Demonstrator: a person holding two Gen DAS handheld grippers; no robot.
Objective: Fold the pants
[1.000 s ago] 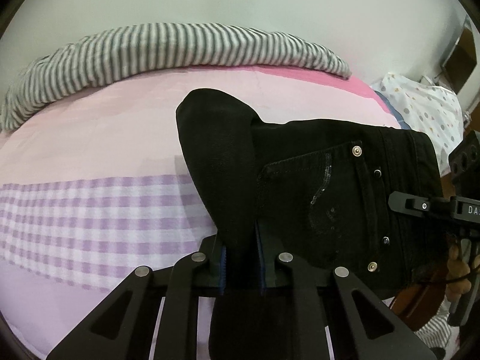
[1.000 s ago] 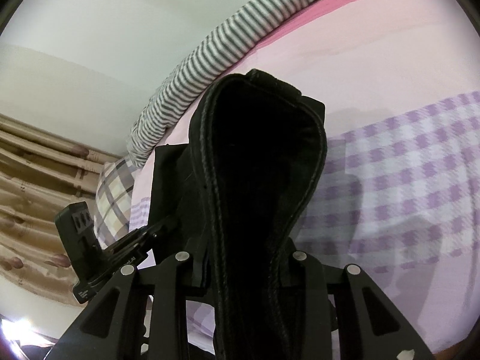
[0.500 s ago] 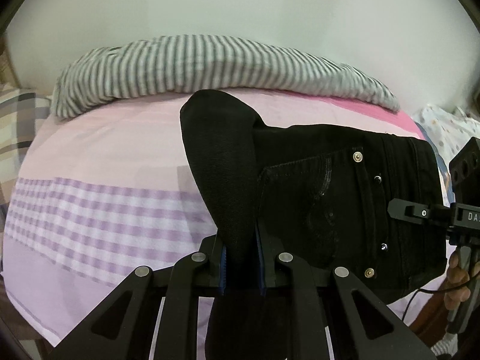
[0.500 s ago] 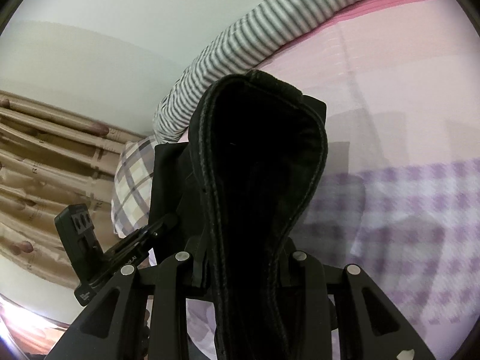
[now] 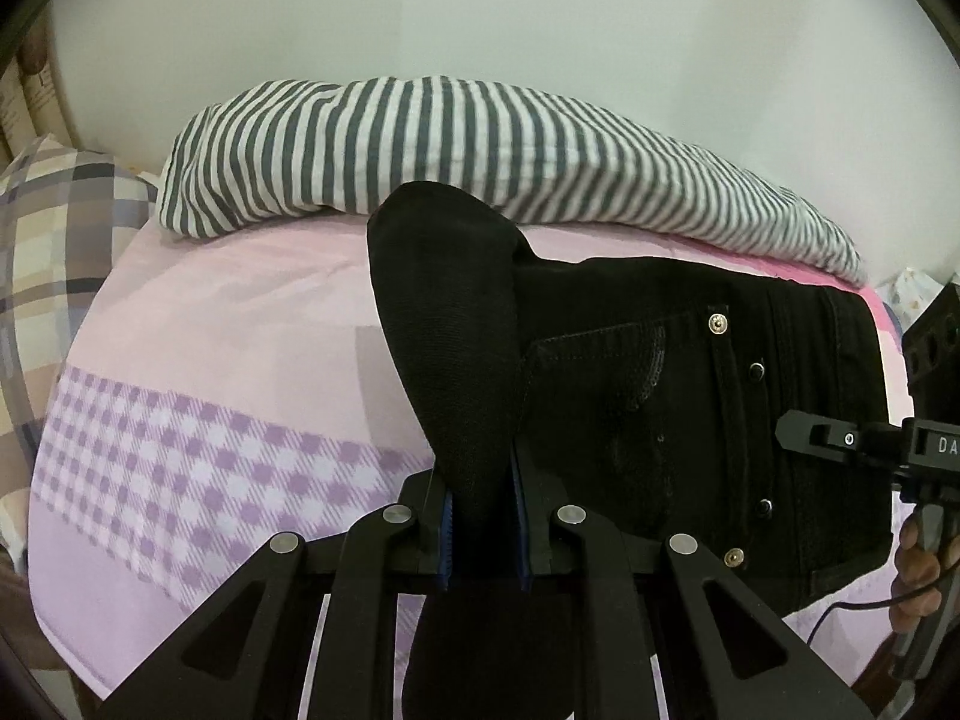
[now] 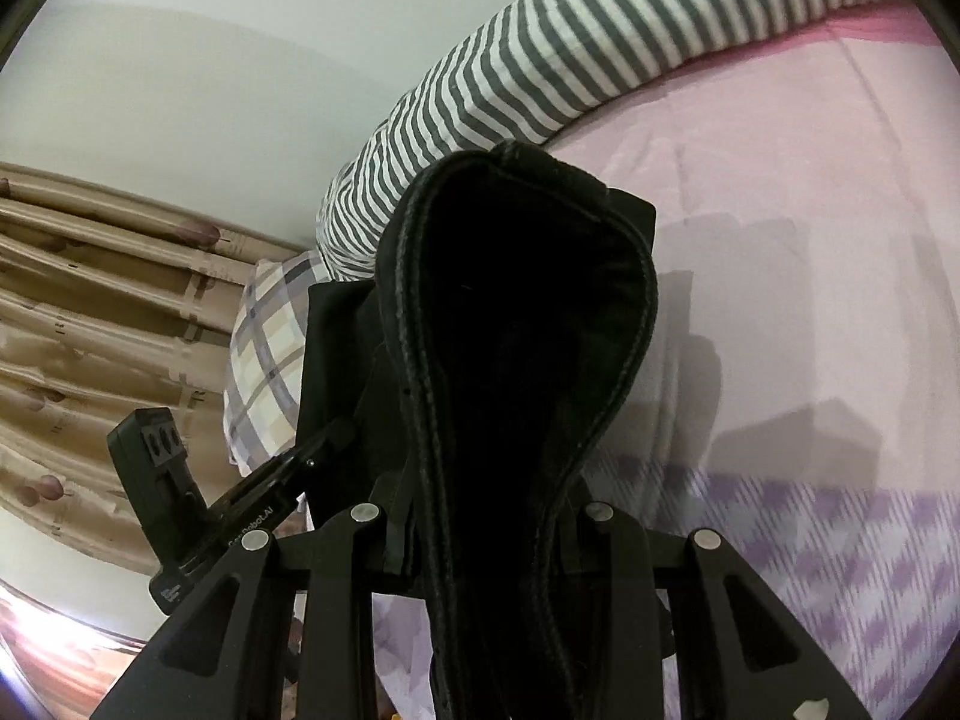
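Note:
The black pants [image 5: 648, 396] hang stretched between my two grippers above the bed, rivets and pocket showing. My left gripper [image 5: 483, 531] is shut on a bunched fold of the pants fabric. My right gripper [image 6: 492, 546] is shut on the seamed waistband edge of the pants [image 6: 516, 324], which bulges up and hides its fingertips. The right gripper also shows at the right edge of the left wrist view [image 5: 840, 441], and the left gripper at the left of the right wrist view [image 6: 282, 486].
The bed sheet [image 5: 228, 360] is pink with purple checked bands. A grey-and-white striped blanket [image 5: 450, 138] lies along the far edge by the wall. A plaid pillow [image 5: 54, 240] is at the left. Curtains [image 6: 90, 312] hang beyond.
Both grippers have lifted and tilted with the pants held. The striped blanket and wall sit lower and closer in view, and the plaid pillow has come into the left wrist view.

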